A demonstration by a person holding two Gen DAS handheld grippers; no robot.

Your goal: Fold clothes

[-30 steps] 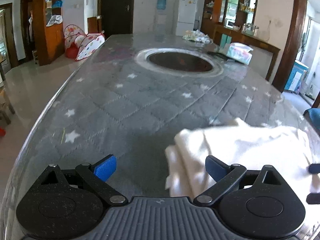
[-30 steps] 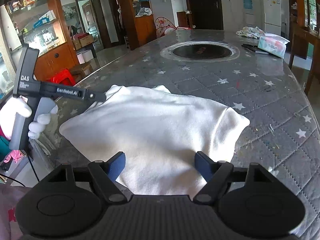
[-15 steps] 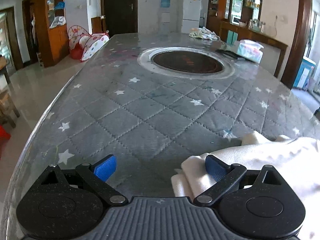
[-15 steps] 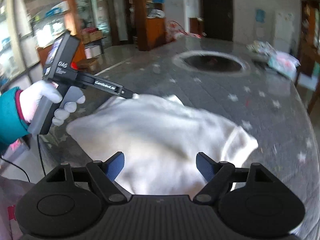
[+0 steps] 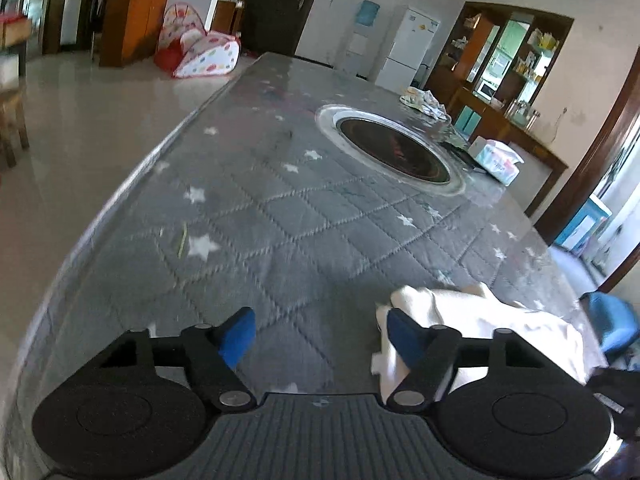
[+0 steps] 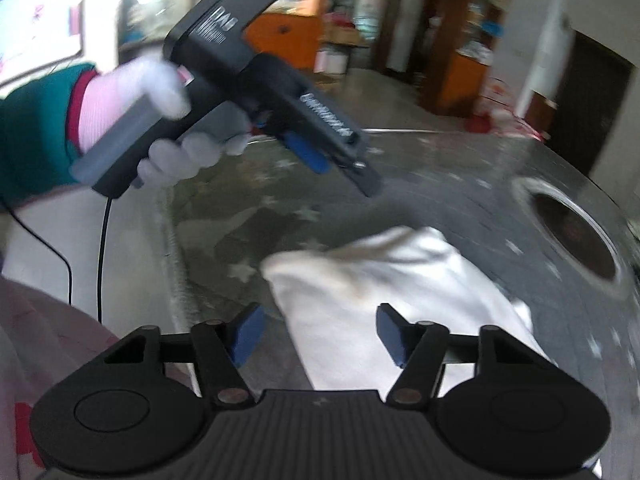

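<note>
A white garment [image 6: 384,280] lies folded and rumpled on the grey star-quilted table [image 5: 280,216], near its front edge. My right gripper [image 6: 320,334] hovers over the garment's near left part, its jaws closing; the cloth shows below them and the pads do not press it. A white-gloved hand [image 6: 176,128] holds my left gripper [image 6: 338,168] in the air, above and left of the garment. In the left wrist view my left gripper [image 5: 320,336] is also closing, with bare table between its pads. The garment's [image 5: 480,320] edge sits behind its right finger [image 5: 402,338].
A round dark inset [image 5: 394,148] sits in the table's middle. Beyond it lie a tissue pack [image 5: 498,158] and a crumpled cloth [image 5: 424,100]. The table's left edge drops to the floor. A blue seat [image 5: 612,320] stands at the right. A black cable [image 6: 102,240] hangs from the left gripper.
Both views have rolled and shifted. The left gripper has risen and drawn left off the garment. Both pairs of jaws stand narrower than before. The garment has not moved.
</note>
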